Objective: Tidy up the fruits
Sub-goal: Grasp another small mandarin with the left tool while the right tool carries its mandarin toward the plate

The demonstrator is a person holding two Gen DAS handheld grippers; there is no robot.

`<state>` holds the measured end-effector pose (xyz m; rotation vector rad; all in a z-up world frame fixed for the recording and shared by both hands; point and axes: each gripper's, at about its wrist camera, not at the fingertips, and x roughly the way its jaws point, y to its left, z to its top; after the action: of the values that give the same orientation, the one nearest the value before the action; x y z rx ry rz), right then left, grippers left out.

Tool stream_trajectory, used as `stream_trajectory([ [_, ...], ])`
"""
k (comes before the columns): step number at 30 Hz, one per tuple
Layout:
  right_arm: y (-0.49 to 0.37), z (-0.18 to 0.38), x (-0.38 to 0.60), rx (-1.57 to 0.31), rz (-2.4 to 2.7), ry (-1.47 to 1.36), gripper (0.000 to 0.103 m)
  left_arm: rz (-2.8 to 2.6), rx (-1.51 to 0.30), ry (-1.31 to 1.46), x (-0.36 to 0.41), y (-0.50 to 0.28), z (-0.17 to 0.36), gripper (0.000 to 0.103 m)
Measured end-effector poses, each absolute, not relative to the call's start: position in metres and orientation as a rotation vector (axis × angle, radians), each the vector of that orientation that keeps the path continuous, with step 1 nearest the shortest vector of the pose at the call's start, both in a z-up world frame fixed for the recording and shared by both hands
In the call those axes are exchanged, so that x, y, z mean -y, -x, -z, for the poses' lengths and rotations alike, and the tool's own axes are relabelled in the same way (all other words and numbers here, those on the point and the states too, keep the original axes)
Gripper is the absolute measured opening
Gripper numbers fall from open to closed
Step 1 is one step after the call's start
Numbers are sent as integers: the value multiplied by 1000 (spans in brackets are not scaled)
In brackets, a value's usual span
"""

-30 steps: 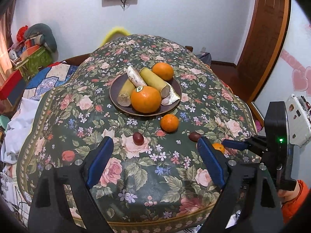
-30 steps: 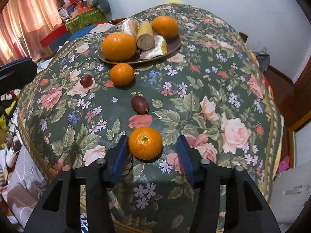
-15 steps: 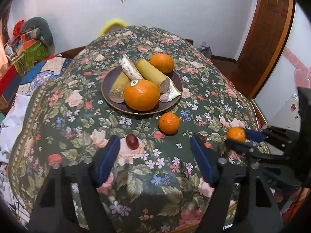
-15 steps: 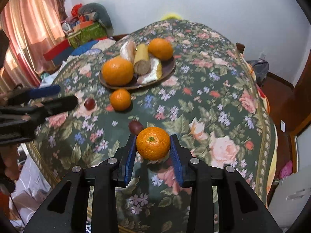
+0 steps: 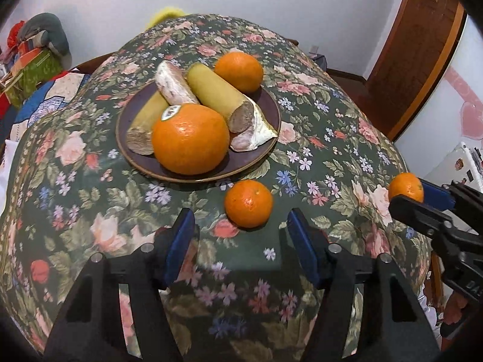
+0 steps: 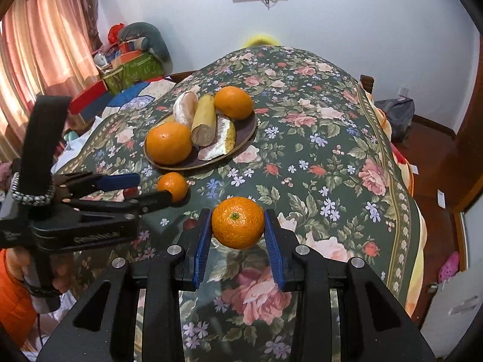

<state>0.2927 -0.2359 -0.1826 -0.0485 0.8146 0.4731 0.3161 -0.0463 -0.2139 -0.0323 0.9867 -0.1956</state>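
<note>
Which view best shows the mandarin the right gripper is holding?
The right wrist view: the held mandarin sits centred and unobstructed in the right gripper. The left wrist view shows it only small, at the right edge.

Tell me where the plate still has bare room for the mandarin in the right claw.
The plate is crowded: two oranges, cane pieces and pomelo fill most of it. Bare rim shows at the right edge, beside the far orange, and a thin front strip. Right of the plate the tablecloth lies open.
</note>
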Motion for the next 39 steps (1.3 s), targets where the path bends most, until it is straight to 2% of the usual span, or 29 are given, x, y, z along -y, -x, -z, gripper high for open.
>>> stream_trajectory([
  [6,-299,185,241,-815,-473,31,31,165,-1007,19,52,-332,228,63],
  [11,-301,186,245,-814,-469,20,32,166,-1005,35,53,-339,233,48],
  [13,-303,186,245,-815,-469,20,32,182,-1004,31,55,-339,232,38],
  [20,-309,183,240,-808,-477,17,32,196,-966,-9,53,-328,220,37],
  [39,-350,156,215,-726,-476,22,31,68,-802,88,-43,-342,159,38],
])
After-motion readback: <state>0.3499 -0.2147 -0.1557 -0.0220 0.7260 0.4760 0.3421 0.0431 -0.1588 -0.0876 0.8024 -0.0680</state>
